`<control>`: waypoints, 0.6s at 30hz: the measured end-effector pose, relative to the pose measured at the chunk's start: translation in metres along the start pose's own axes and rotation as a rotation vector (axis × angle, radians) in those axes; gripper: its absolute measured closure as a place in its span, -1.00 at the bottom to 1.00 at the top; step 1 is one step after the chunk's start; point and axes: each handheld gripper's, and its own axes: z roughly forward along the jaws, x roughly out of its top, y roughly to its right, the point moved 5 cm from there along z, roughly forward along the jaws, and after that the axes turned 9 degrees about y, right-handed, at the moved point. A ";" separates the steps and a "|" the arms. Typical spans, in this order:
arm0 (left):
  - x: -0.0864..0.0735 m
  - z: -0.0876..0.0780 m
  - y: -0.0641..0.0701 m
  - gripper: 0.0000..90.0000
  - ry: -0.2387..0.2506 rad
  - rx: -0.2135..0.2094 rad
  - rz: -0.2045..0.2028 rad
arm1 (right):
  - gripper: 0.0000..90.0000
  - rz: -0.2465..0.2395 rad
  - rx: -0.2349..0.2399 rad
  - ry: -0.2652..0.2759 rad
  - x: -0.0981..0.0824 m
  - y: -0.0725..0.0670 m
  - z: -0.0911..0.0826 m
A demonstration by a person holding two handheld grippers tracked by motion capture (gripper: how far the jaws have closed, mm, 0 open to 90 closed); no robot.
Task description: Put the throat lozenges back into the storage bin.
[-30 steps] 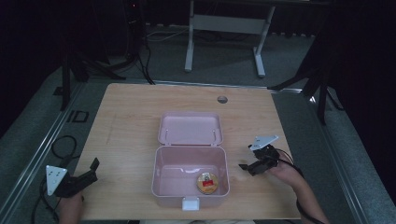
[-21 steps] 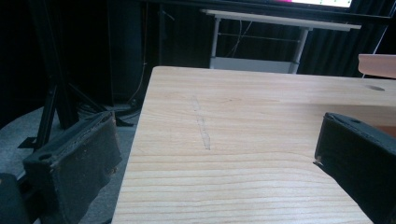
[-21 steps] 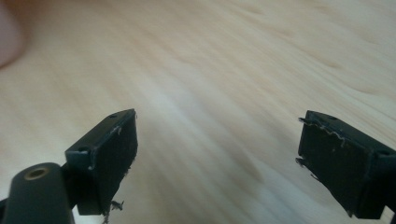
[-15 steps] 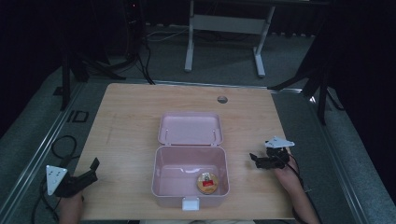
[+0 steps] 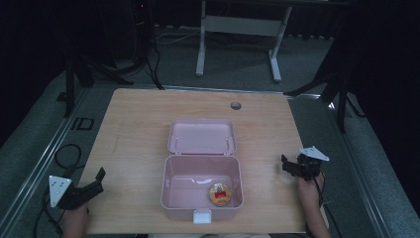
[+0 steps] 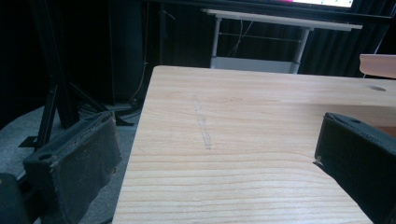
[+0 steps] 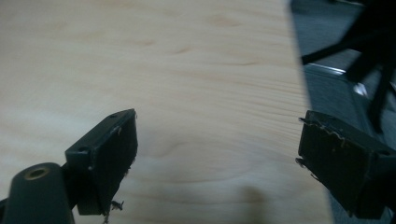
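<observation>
A pink lunch box (image 5: 201,198) stands open in the middle of the wooden table (image 5: 138,129), its lid (image 5: 200,136) laid back flat behind it. Inside, at the front right, lies a round orange item with a red label (image 5: 219,194). My left gripper (image 5: 94,182) rests at the table's front left corner, open with nothing between its jaws; its own view looks along the table's left edge (image 6: 140,116). My right gripper (image 5: 289,166) hovers low over the table's right edge, open and holding nothing, right of the box.
A small round hole (image 5: 236,105) sits near the table's far edge. Beyond the table stands a white desk frame (image 5: 237,29); dark stand legs (image 5: 74,74) and cables (image 5: 64,153) lie on the grey floor at both sides.
My right gripper has drawn back from beside the box toward the table's right edge and slightly nearer the person. The left gripper has stayed put.
</observation>
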 end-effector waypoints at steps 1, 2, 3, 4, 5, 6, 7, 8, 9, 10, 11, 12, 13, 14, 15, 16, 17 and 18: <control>0.000 0.000 0.000 -0.99 0.000 0.000 0.000 | -0.74 0.012 -0.021 0.004 0.000 0.003 -0.001; 0.000 0.000 0.000 -0.99 -0.001 0.000 0.001 | -0.74 0.024 -0.036 0.007 0.000 0.005 -0.001; 0.000 0.000 0.000 -0.99 -0.001 0.000 0.001 | -0.74 0.028 -0.045 0.011 -0.001 0.006 -0.001; 0.000 0.000 0.000 -0.99 -0.001 0.000 0.000 | -0.74 0.028 -0.054 0.005 -0.002 0.007 -0.001; 0.000 0.000 0.000 -0.99 0.000 0.002 -0.001 | -0.74 0.023 -0.064 0.001 -0.002 0.008 -0.001; 0.000 0.000 0.000 -0.99 -0.001 0.002 0.000 | -0.74 0.019 -0.090 0.014 -0.002 0.009 -0.001; 0.000 0.000 0.000 -0.99 -0.002 0.002 -0.001 | -0.74 0.019 -0.103 0.021 -0.002 0.009 -0.001; 0.000 0.000 0.000 -0.99 -0.002 0.004 -0.003 | -0.74 0.020 -0.112 0.018 -0.001 0.010 -0.001; 0.000 0.000 0.000 -0.99 -0.002 0.006 -0.005 | -0.74 0.025 -0.118 0.020 -0.001 0.010 0.000; 0.000 0.000 -0.001 -0.99 -0.002 0.008 -0.007 | -0.74 0.027 -0.124 0.019 -0.001 0.011 0.000; 0.000 0.000 -0.001 -0.99 -0.001 0.008 -0.007 | -0.74 0.030 -0.132 0.016 -0.001 0.012 0.000; 0.000 0.000 -0.001 -0.99 -0.001 0.008 -0.008 | -0.74 0.034 -0.137 0.016 -0.001 0.013 0.001; 0.000 0.000 -0.001 -0.99 0.000 0.008 -0.009 | -0.74 0.040 -0.133 0.015 -0.001 0.013 0.001; 0.000 0.000 -0.001 -0.99 0.001 0.008 -0.010 | -0.74 0.047 -0.129 0.017 -0.001 0.013 0.001; 0.000 0.000 -0.001 -0.99 0.000 0.008 -0.009 | -0.74 0.045 -0.133 0.014 -0.001 0.013 0.001; 0.000 0.000 -0.001 -0.99 0.001 0.008 -0.009 | -0.74 0.045 -0.135 0.011 -0.001 0.014 0.001; 0.000 0.000 -0.001 -0.99 0.000 0.008 -0.010 | -0.74 0.052 -0.130 0.010 -0.002 0.014 0.002; 0.000 0.000 -0.001 -0.99 0.000 0.008 -0.010 | -0.74 0.055 -0.126 0.006 -0.002 0.014 0.002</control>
